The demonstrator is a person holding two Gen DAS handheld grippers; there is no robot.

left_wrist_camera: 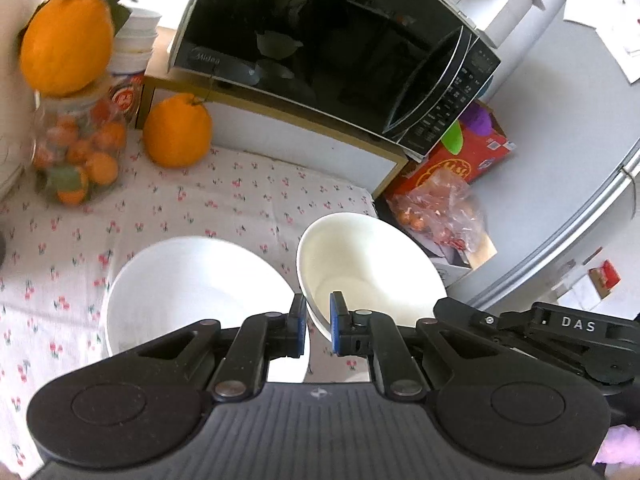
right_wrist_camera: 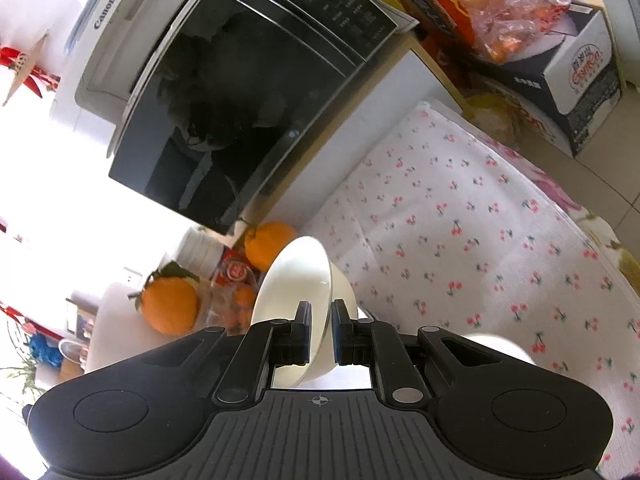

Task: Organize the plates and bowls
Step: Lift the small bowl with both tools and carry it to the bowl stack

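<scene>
On the cherry-print cloth (left_wrist_camera: 224, 196) that covers the table, a wide white bowl (left_wrist_camera: 192, 284) sits empty, its near rim hidden behind the left hand-held gripper (left_wrist_camera: 318, 322). That gripper's blue pads are pinched narrow on the near rim of a second white bowl (left_wrist_camera: 368, 264), also empty, which hangs tilted just right of the first one, close to it at the rims. From the right wrist view, the right hand-held gripper (right_wrist_camera: 320, 332) is likewise clamped narrow on a white bowl rim (right_wrist_camera: 296, 280); this bowl stands almost on edge with a second white bowl (right_wrist_camera: 342, 292) nested behind it.

At the back left, a clear glass jar (left_wrist_camera: 76, 148) holds small oranges, and a large orange with leaves (left_wrist_camera: 68, 40) rests on its mouth. Stacked white tubs (left_wrist_camera: 134, 44) stand behind it. Another large orange (left_wrist_camera: 178, 132) lies on the cloth beside a low wooden shelf (left_wrist_camera: 280, 112) that carries a black microwave (left_wrist_camera: 328, 44); a white printer (right_wrist_camera: 120, 40) sits on top of the microwave.

Right of the shelf, past the cloth's edge, a red carton (left_wrist_camera: 460, 160), a clear plastic bag of small fruit (left_wrist_camera: 444, 208) and a white box (right_wrist_camera: 576, 80) crowd the corner. The cloth's middle and its right side in the right wrist view lie open. A pale grey fridge door (left_wrist_camera: 560, 140) with papers pinned to it closes off the right side.
</scene>
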